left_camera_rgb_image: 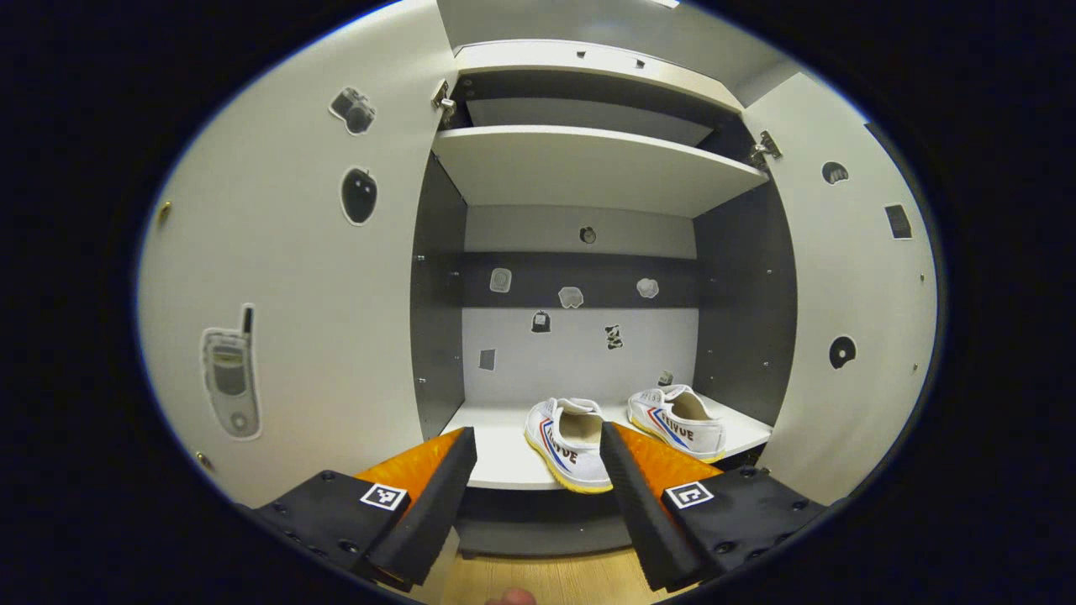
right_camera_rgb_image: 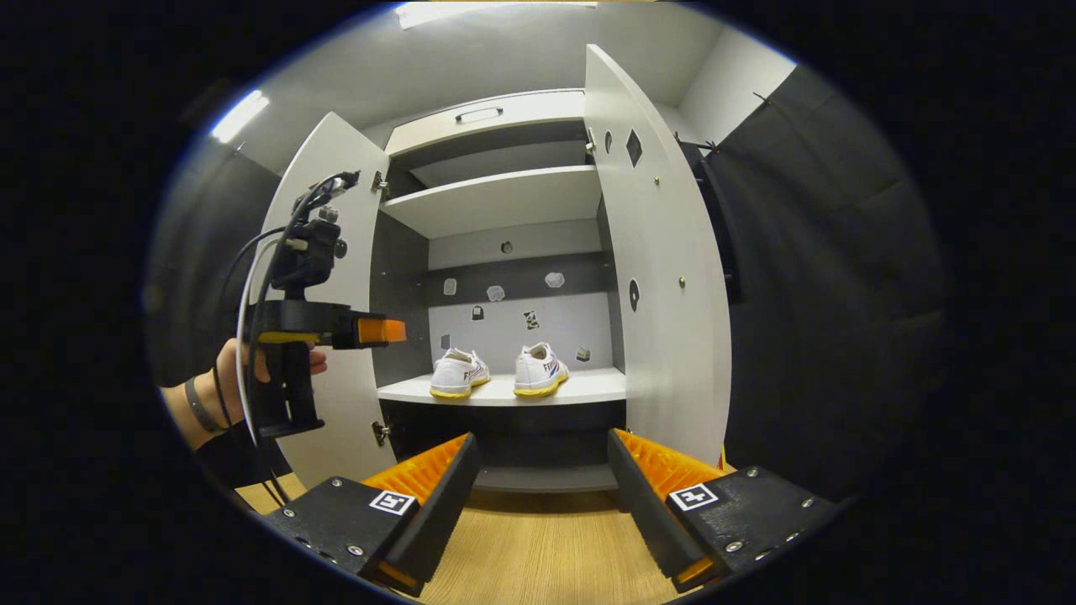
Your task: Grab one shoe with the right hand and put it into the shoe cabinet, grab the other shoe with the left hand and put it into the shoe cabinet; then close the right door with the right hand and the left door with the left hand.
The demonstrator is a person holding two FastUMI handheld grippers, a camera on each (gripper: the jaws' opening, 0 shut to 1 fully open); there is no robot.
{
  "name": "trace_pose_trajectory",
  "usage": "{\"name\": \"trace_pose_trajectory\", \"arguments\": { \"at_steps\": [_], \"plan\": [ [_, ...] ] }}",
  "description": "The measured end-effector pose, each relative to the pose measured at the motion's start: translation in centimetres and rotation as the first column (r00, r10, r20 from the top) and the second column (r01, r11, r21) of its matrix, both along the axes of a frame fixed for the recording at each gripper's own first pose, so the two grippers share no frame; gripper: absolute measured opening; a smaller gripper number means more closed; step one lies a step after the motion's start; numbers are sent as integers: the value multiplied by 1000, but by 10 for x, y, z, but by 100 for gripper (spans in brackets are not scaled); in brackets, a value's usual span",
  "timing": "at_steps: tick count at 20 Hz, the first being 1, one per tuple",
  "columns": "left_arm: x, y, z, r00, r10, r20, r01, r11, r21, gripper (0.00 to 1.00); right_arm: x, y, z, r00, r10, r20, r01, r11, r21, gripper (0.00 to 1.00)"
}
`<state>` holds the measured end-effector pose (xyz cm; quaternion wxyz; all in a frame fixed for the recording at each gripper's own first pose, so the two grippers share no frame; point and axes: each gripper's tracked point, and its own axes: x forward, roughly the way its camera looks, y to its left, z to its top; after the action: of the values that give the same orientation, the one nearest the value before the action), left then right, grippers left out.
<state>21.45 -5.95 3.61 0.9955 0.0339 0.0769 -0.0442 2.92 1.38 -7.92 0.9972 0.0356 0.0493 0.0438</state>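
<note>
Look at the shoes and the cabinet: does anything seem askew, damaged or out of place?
Nothing looks damaged or spilled. Both shoes stand upright, side by side and apart, on the lower shelf. They are slightly angled rather than parallel. The left door and right door are both open.

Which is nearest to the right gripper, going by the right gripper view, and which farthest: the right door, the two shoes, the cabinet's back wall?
1. Right door, open, just right of the right gripper.
2. Two shoes, side by side on the bottom shelf.
3. Back wall, behind the shoes.
</note>
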Motion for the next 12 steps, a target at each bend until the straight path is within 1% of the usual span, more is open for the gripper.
{"name": "trace_pose_trajectory", "arguments": {
  "at_steps": [1,2,3,4,8,9,10,12],
  "plan": [
    [-13,2,4,1000,9,28,-9,1000,3,96,-1,1,3,1000,3,7,-3,1000,-4,94],
    [-28,3,7,998,11,54,-11,1000,5,98,0,3,4,1000,8,12,-8,1000,-5,90],
    [-44,4,7,997,14,71,-14,1000,6,96,-2,6,6,1000,12,18,-12,1000,-4,90],
    [-61,6,4,997,16,76,-17,1000,3,95,-3,8,6,1000,15,19,-15,1000,-1,94],
    [-116,10,-18,998,32,55,-30,999,-29,96,-16,15,8,999,16,42,-15,1000,-1,94],
    [-127,11,-24,998,36,52,-34,999,-37,96,-20,17,8,999,16,47,-16,1000,-3,90],
    [-135,11,-31,998,41,48,-39,998,-50,96,-23,17,6,999,15,48,-14,1000,-6,94],
    [-152,15,-42,997,63,41,-60,996,-73,96,-28,17,1,999,10,35,-10,1000,-4,94]
  ]
}}
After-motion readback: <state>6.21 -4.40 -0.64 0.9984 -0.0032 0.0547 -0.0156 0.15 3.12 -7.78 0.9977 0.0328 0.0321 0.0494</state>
